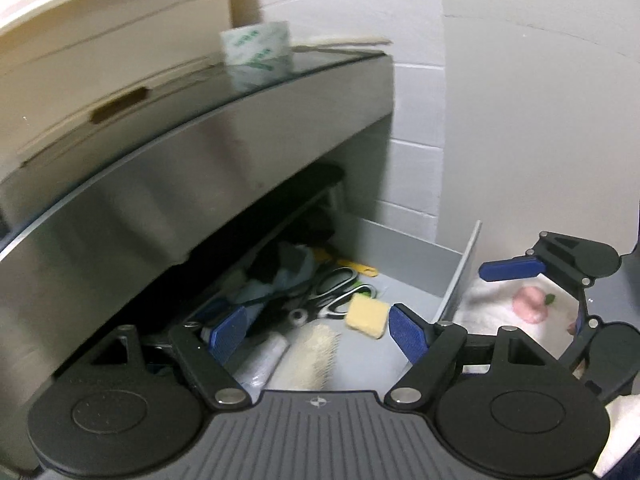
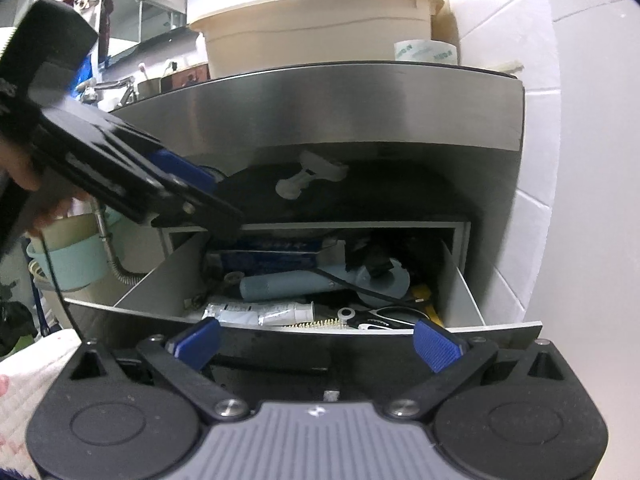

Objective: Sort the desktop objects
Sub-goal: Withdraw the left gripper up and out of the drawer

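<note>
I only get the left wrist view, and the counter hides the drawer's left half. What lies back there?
Observer: A blue box lies along the back of the drawer.
Operator: What stands left of the cabinet?
Observer: A teal basin, low beside it.
Operator: I see just one pad of the right tongs. Do they hold anything?
Observer: No, the right tongs stand open and empty at the drawer's front panel.

One open drawer point(image 2: 460, 276), one pair of scissors point(image 1: 334, 290), one yellow sponge point(image 1: 367, 315), one tape roll point(image 1: 256, 50), one brush point(image 1: 316, 356)
</note>
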Demonstrator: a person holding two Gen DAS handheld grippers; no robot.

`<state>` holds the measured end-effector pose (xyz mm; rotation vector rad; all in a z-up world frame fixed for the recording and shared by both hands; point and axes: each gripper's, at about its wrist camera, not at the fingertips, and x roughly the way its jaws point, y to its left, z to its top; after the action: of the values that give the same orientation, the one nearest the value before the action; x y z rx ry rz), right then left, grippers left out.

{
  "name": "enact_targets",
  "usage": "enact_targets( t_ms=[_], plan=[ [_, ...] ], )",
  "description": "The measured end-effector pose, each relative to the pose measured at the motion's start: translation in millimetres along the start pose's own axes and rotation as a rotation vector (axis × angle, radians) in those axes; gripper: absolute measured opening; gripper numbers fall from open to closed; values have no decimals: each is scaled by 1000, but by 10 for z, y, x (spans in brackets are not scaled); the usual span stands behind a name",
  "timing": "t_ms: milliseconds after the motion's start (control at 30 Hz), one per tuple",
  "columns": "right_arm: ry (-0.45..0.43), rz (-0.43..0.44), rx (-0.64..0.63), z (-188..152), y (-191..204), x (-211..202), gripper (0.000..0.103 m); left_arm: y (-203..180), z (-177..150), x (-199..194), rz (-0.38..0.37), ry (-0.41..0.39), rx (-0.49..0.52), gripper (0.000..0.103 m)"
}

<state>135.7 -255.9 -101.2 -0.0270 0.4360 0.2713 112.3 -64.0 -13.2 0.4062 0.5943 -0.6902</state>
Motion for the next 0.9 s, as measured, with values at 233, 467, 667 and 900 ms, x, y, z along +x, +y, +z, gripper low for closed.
enact_targets(
  t_ms=[233,467,667,900],
  plan=[
    [13,-11,-49,9,99,40,103,72,-120,-327,75,-2,-57,78],
    [38,-19,-93,14,178,125,103,136,-325,-567,117,34,-64,78],
    [47,-27,-84,16,162,164,103,188,-641,-606,190,35,-136,78],
    [51,-33,-81,18,152,192,103,225,-1089,-607,341,-39,-309,78]
  ],
)
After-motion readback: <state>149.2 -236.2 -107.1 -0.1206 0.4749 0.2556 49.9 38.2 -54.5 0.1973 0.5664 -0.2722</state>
